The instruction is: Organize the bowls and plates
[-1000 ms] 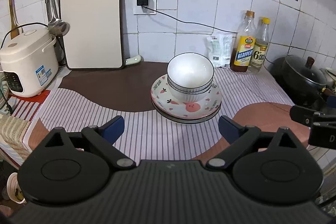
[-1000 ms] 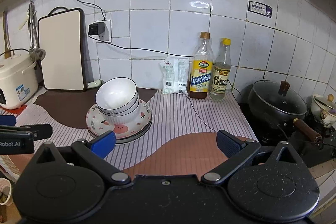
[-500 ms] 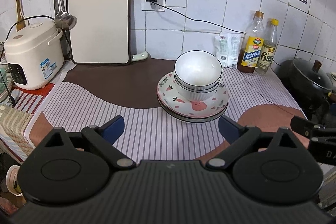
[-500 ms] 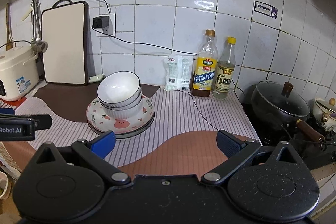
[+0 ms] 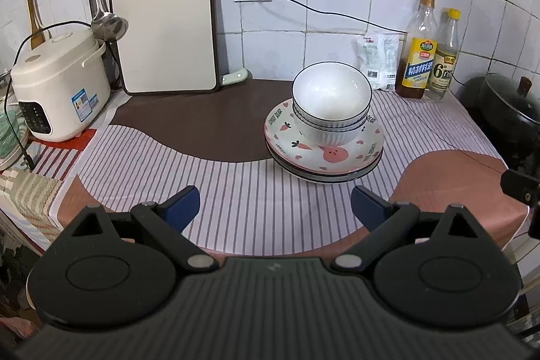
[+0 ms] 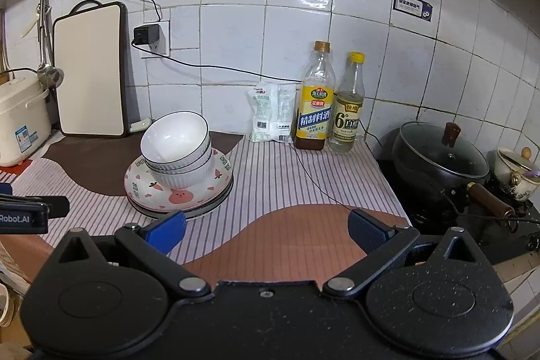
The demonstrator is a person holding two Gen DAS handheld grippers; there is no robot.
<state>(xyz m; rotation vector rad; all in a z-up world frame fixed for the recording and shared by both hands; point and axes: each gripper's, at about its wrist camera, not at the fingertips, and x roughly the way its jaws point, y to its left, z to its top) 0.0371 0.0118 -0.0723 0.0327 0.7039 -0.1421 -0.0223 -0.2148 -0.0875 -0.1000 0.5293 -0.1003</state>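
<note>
Our left gripper (image 5: 274, 206) and right gripper (image 6: 266, 230) both hang spread wide and empty above the striped counter mat (image 5: 243, 191), short of the nested white ribbed bowls (image 5: 331, 105), mouths upward, stacked on the pink cartoon-printed plates (image 5: 324, 154), with bare mat around.

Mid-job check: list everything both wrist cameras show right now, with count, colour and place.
bowls: at least two, white, nested on the plates
plates: stack, top one pink-patterned, on the striped mat
striped mat: one, white and brown, over the counter
cutting board: one, white, upright against the wall
rice cooker: one, white, far left
ladle: one, metal, hanging
bottles: two, by the wall
packet: one, white, beside the bottles
pot: one, black, lidded, on the stove
left gripper: open, empty
right gripper: open, empty
</note>
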